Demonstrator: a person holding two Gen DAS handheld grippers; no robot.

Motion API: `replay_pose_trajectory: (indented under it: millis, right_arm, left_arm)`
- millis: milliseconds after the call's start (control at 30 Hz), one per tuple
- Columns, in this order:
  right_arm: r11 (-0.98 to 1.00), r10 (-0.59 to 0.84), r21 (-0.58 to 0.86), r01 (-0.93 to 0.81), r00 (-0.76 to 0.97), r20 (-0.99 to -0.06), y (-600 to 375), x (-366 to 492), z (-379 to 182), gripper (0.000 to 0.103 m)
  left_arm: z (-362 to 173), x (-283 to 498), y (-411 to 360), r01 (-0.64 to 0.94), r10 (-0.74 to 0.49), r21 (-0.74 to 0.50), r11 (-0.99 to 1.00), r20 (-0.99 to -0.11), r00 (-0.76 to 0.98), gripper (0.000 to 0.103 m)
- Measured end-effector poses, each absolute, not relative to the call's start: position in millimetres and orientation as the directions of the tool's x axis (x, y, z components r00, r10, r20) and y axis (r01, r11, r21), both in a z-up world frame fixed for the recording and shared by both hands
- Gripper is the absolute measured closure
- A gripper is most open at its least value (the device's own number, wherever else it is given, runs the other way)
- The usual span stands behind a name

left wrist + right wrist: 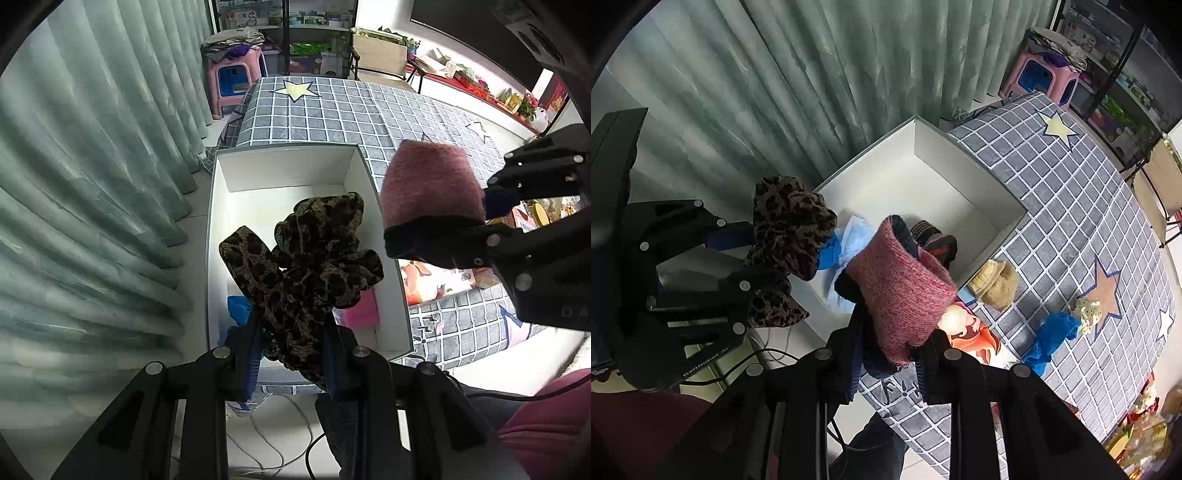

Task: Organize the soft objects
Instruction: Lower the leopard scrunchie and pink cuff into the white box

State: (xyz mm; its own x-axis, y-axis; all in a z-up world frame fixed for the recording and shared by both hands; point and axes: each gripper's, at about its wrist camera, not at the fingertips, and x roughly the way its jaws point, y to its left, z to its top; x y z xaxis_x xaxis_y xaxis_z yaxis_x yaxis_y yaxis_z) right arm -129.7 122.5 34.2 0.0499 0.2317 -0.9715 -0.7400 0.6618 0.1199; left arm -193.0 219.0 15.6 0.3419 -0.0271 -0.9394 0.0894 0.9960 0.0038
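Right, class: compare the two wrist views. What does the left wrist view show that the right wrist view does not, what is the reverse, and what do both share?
Only the left wrist view shows a pink item inside the box, and a chair beyond the table.

Only the right wrist view shows a beige knitted piece, a blue cloth and a small cream spotted item on the tablecloth.

Both show the white box, the leopard-print fabric held by the left gripper, and the pink knit held by the right gripper.

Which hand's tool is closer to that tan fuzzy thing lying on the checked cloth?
Right. The right tool, gripping the pink knit, hangs just beside the tan fuzzy thing; the left tool is across the white box.
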Motion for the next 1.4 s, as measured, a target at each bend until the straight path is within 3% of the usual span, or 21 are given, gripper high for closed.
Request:
replay_pose_trajectory:
  millis: [1400]
  right_arm:
    - [0.664,0.223,0.137,-0.735,0.02,-0.975,129.5,-112.7,22.0,0.078]
  left_arm:
    - [0.7,-177.1,213.6,0.09,-0.021,0.008,0.996,-0.948,0.317,0.072]
